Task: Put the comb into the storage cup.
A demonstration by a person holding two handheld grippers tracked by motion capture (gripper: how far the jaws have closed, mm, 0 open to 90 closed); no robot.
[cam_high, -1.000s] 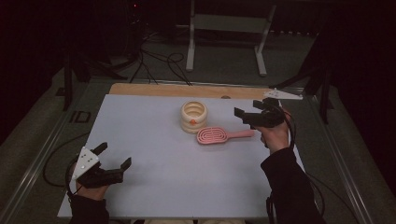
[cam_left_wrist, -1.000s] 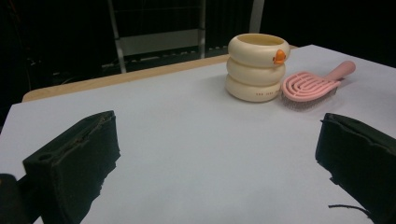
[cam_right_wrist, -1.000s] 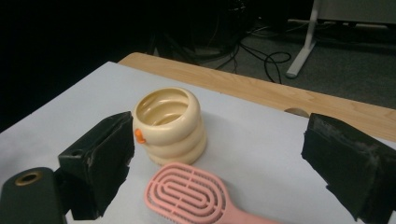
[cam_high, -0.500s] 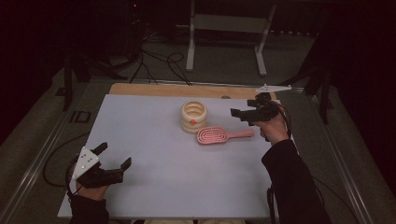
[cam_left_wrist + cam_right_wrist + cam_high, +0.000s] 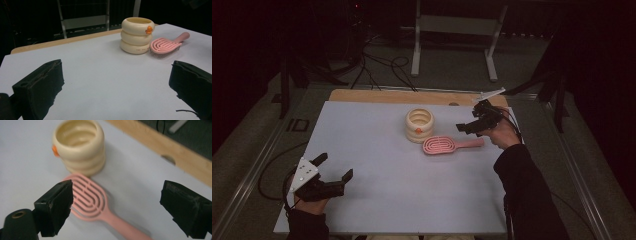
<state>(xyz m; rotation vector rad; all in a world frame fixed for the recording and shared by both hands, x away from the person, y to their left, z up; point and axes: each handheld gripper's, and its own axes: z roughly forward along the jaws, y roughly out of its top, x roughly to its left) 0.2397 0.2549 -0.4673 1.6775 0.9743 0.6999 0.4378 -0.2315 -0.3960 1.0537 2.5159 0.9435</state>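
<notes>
A pink hairbrush [image 5: 447, 145] lies flat on the white table top [image 5: 382, 165], handle pointing right. Its head rests next to a cream ringed cup [image 5: 419, 125] with a small orange mark. My right gripper [image 5: 467, 126] hovers just above the brush handle, open, with nothing between its fingers. In the right gripper view the hairbrush [image 5: 97, 205] lies below the jaws and the cup [image 5: 80, 145] stands beyond. My left gripper [image 5: 334, 167] rests low near the table's front left, open and empty. From it the cup [image 5: 136, 35] and hairbrush [image 5: 166, 45] show far off.
A strip of bare wood [image 5: 377, 95] runs along the table's far edge. Behind the table stand a metal frame [image 5: 452, 35] and loose cables [image 5: 377, 65] on the dark floor. A cable trails off the table's left side.
My right gripper has moved left and down, from beside the table's far right corner to just over the brush handle. The left gripper has stayed in place.
</notes>
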